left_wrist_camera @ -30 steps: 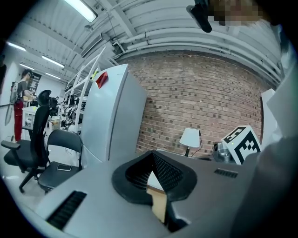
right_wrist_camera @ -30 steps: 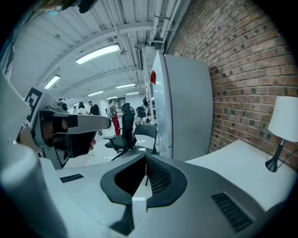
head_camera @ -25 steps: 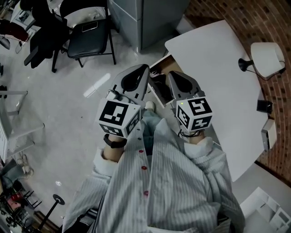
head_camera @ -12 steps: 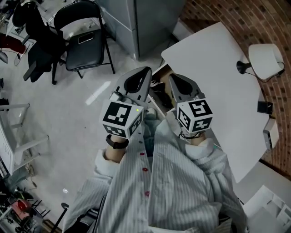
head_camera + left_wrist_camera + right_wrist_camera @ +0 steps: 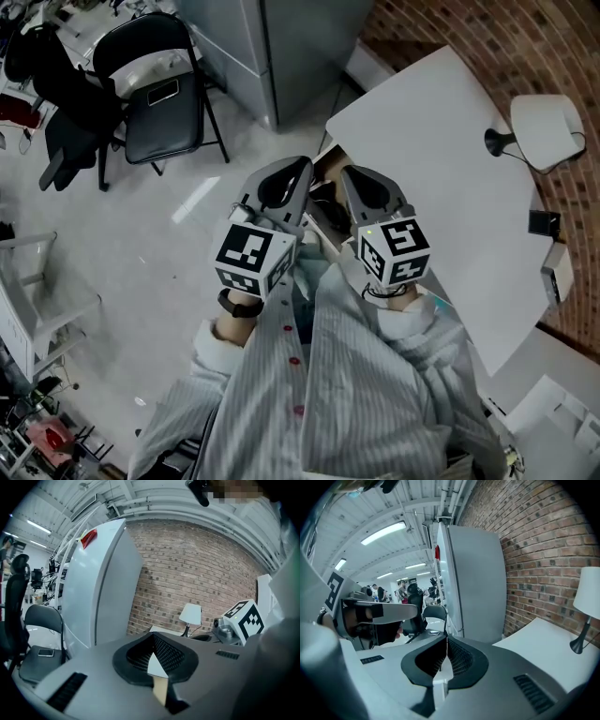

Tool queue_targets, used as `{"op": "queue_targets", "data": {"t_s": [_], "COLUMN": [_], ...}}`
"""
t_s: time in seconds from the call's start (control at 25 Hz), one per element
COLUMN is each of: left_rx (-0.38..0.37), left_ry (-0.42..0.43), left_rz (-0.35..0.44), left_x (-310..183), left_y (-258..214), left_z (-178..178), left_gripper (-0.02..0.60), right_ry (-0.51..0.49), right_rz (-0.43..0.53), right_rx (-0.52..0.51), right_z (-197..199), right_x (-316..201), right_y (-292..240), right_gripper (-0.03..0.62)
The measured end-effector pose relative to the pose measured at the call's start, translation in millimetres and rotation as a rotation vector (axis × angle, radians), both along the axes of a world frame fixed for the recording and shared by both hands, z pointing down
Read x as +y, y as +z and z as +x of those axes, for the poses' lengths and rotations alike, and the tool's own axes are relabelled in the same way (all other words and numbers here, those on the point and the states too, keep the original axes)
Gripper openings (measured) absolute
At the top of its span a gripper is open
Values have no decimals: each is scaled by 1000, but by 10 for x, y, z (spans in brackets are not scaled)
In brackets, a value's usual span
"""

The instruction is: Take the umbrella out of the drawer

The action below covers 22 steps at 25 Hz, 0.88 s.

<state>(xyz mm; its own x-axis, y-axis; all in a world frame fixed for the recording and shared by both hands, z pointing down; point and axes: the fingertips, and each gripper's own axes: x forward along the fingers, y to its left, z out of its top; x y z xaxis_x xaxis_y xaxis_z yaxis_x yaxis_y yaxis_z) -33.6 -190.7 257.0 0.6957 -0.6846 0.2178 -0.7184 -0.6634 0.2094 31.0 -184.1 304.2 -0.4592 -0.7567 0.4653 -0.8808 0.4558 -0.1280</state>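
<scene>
Both grippers closed and empty, side by side at the open drawer.

Nearest you is your striped shirt (image 5: 356, 375). Ahead of it your left gripper (image 5: 305, 165) and right gripper (image 5: 345, 172) point the same way, and each gripper view shows its jaws pressed together on nothing. Only the head view catches the drawer (image 5: 319, 228), open under the edge of the white table (image 5: 441, 159). A dark shape (image 5: 325, 195) lies inside, too hidden to call the umbrella. The gripper views look past it to the lamp (image 5: 191, 615), the tall grey cabinet (image 5: 101, 583) and the brick wall (image 5: 197, 569).
</scene>
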Motion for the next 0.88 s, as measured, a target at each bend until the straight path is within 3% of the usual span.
{"op": "queue_targets", "data": {"t_s": [0.88], "left_rx": [-47], "left_ry": [-6], "left_rz": [-234], "left_x": [-139], "left_y": [1747], "left_z": [-25], "left_gripper": [8], "right_ry": [27], "right_rz": [-115], "right_rx": [65], "right_z": [54], "right_x": [-223], "right_y": [1534], "right_gripper": [35]}}
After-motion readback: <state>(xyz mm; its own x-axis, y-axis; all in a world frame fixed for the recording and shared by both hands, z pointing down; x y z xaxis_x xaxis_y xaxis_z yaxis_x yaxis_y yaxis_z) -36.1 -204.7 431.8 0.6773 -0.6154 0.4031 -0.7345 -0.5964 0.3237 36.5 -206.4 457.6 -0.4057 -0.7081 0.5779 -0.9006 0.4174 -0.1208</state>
